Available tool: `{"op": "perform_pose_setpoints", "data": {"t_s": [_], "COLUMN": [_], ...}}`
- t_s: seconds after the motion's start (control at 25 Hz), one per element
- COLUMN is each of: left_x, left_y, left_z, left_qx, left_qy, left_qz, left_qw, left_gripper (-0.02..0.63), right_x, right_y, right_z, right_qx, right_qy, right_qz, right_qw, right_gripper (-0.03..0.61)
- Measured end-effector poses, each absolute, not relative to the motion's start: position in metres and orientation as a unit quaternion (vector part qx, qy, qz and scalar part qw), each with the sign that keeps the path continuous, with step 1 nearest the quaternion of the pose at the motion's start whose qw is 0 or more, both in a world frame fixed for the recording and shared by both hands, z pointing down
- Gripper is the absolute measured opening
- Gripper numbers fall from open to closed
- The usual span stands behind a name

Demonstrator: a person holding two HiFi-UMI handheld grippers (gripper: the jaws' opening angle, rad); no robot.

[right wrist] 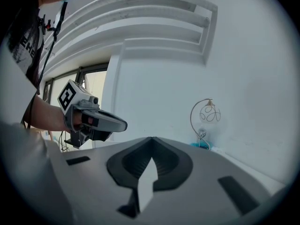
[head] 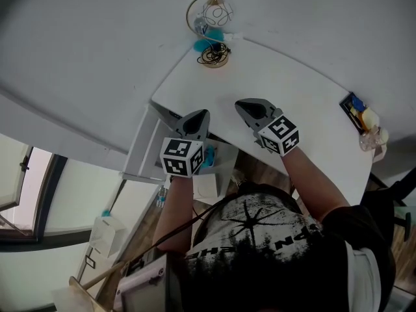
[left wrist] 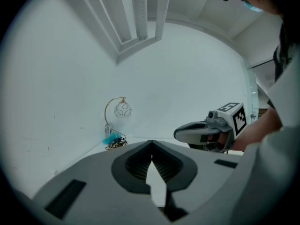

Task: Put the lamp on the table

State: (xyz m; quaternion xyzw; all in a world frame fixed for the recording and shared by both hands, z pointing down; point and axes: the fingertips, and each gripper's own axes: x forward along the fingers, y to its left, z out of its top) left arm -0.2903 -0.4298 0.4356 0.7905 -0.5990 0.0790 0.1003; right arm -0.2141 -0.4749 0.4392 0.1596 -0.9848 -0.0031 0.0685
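Note:
The lamp, a gold arched wire with a round white shade and a coiled dark cord at its base, stands at the far corner of the white table against the wall. It also shows small in the left gripper view, the lamp, and in the right gripper view, the lamp. My left gripper is shut and empty, over the table's near left edge. My right gripper is shut and empty, above the tabletop. Both point toward the lamp from well short of it.
A small blue object lies beside the lamp's base. At the table's right end sit a dark box and a clear container. A white shelf unit stands under the table's left side. Windows are at the lower left.

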Motion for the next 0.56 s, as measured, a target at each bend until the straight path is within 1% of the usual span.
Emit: {"op": "perform_pose_setpoints", "data": {"t_s": [0.56], "left_x": [-0.285], "left_y": [-0.437], "left_z": [0.446], "left_qx": [0.792], "left_qy": [-0.595], "left_qz": [0.077], "left_qw": [0.114], "left_gripper": [0.015], "right_x": [-0.204], "right_y": [-0.478], "right_z": [0.451], "right_qx": [0.164], "right_qy": [-0.983], "right_qz": [0.0], "right_qw": [0.078], "right_gripper": [0.018]}}
